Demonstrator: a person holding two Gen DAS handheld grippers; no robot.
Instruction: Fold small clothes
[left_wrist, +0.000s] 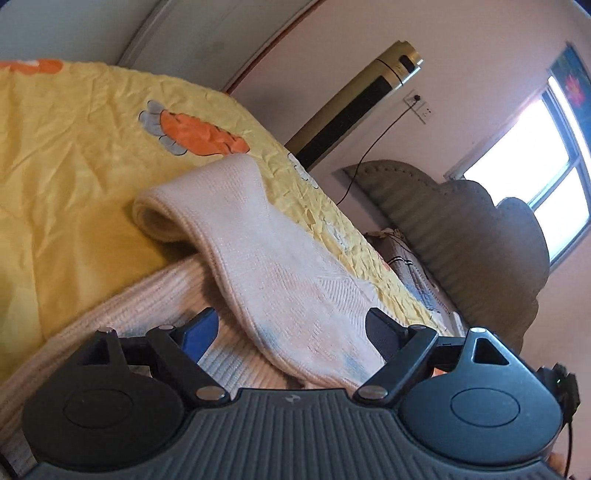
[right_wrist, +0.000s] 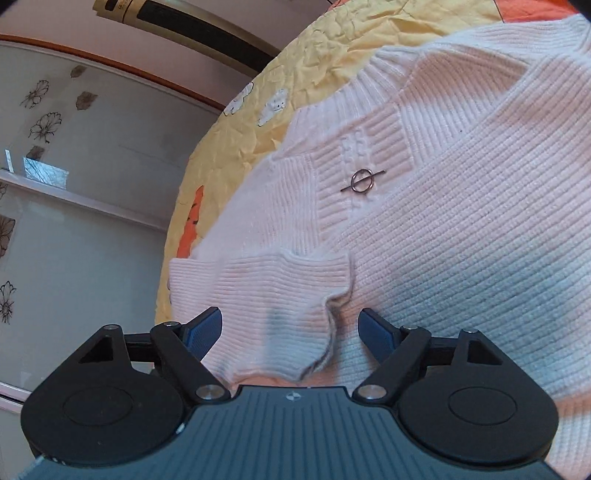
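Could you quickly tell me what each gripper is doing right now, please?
Left gripper: open, a sleeve lying between its fingers, not gripped.
Right gripper: open, the sweater cuff between its fingers, not gripped.

Left tongs spread wide, nothing clamped. Right tongs likewise spread wide, fingers apart.

Both wrist cameras sit low and very close over the bed, each looking forward between its own jaws. The left view faces across the yellow quilt toward the window. Both views share the pink sweater and the quilt.
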